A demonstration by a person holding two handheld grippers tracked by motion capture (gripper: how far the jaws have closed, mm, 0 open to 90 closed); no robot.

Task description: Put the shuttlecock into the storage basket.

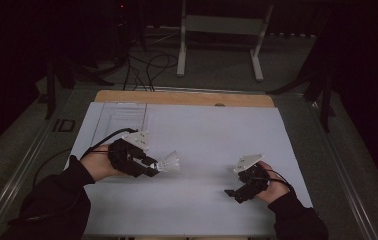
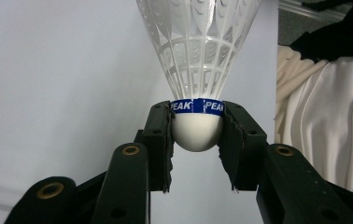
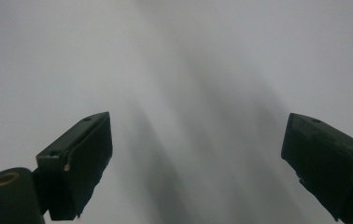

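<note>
A white plastic shuttlecock with a blue band marked PEAK has its round white base clamped between the jaws of my left gripper. From above, the left gripper hangs over the left middle of the white sheet, and the shuttlecock sticks out to the right with its skirt away from the hand. My right gripper sits low over the right front of the sheet. Its jaws stand wide apart with only the white surface between the fingers.
The white sheet covers a wooden table whose bare edge runs along the back. Cables and a white metal frame stand on the floor behind. A white cloth lies beside the sheet in the left gripper view.
</note>
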